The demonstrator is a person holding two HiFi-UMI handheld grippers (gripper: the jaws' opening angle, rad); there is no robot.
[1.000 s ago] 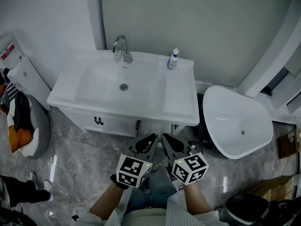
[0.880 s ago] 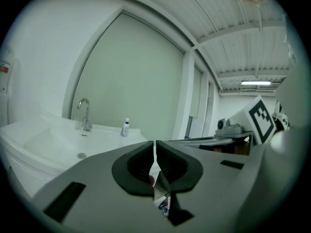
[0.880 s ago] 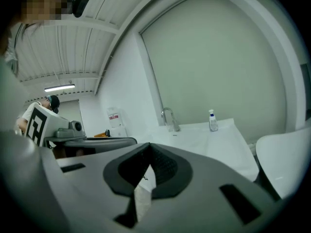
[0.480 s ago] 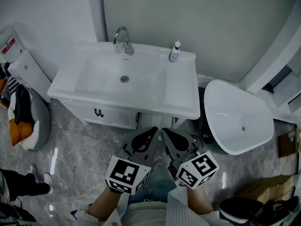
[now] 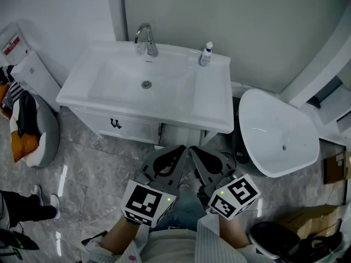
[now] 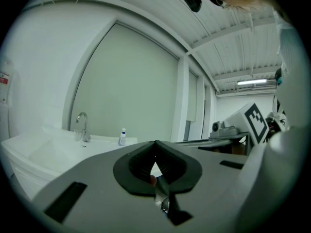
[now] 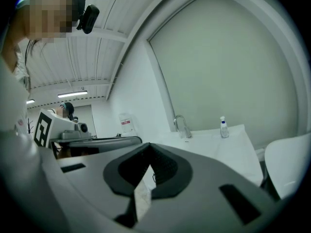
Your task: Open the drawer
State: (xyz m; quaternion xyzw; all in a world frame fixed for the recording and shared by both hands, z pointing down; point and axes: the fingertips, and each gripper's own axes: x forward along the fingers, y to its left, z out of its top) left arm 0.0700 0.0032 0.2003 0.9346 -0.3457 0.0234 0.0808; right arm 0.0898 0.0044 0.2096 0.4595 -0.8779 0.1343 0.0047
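Left gripper (image 5: 180, 149), right gripper (image 5: 194, 150) side by side, tips converging; both jaws together.

A bathroom: washbasin (image 5: 140, 86), faucet (image 5: 145, 39), soap bottle (image 5: 205, 53).

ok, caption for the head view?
Left tongs and right tongs, both shut, side by side before the closed vanity drawer under the white washbasin.

white drawer (image 5: 130, 130) sits shut and flush just under the near rim of the basin (image 5: 214, 106), at 9 o'clock from frame centre; small dark handle (image 5: 115, 124) marks its front's left half.
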